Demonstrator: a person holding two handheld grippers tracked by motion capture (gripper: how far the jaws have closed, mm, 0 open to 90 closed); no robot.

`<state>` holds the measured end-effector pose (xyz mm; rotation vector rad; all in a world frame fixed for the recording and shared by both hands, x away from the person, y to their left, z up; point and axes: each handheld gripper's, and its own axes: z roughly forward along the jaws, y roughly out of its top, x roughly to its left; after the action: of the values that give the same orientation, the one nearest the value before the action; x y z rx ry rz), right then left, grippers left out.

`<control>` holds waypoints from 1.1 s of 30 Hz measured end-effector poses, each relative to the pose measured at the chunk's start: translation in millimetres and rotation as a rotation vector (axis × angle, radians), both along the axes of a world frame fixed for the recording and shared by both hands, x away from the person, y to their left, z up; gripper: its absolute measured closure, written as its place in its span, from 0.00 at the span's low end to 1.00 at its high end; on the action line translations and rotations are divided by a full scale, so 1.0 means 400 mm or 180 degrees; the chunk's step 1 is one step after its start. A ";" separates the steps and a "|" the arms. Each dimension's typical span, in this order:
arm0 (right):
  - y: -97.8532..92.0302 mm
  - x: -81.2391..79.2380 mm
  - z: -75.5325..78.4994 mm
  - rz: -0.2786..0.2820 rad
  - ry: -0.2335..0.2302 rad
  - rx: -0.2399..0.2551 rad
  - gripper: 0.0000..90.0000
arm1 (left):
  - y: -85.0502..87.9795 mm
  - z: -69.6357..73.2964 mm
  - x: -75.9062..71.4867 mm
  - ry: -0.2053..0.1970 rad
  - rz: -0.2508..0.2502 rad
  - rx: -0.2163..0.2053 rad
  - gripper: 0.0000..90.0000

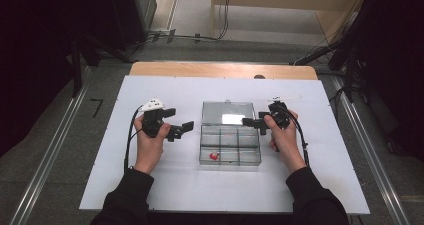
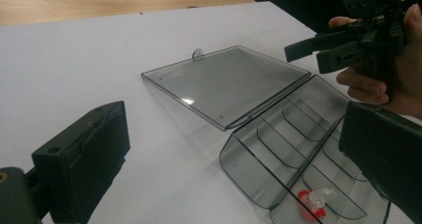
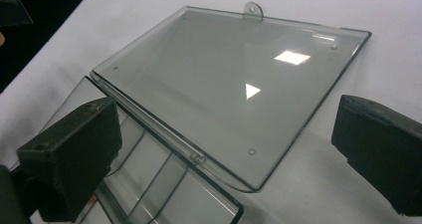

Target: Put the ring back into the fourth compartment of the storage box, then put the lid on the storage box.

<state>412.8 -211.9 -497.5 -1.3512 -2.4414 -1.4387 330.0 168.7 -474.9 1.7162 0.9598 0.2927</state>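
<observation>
Two tongs, left and right, hover spread, flanking the open compartment box.

The person wears black long sleeves that end at the wrists. Each hand carries matte black tongs with blocky, square-ended jaws: the left tongs bear a pale grey three-cornered plate on top, and the right tongs look all black. A thin black cable trails from each.
</observation>
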 end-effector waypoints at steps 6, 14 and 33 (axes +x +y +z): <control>-0.006 0.015 -0.015 -0.0055 0.0097 0.0039 0.00 | -0.016 -0.010 0.027 0.0042 -0.0025 -0.0050 0.00; -0.003 0.024 -0.030 -0.0109 0.0194 0.0026 0.03 | -0.049 -0.035 0.070 0.0162 -0.0043 -0.0033 0.00; 0.010 0.038 -0.047 -0.0160 0.0388 0.0107 0.30 | -0.099 -0.088 0.139 0.0511 0.0066 -0.0086 0.08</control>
<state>427.9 -208.0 -516.4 -1.4573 -2.3144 -1.3574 385.6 129.1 -510.1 1.7255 1.0940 0.1561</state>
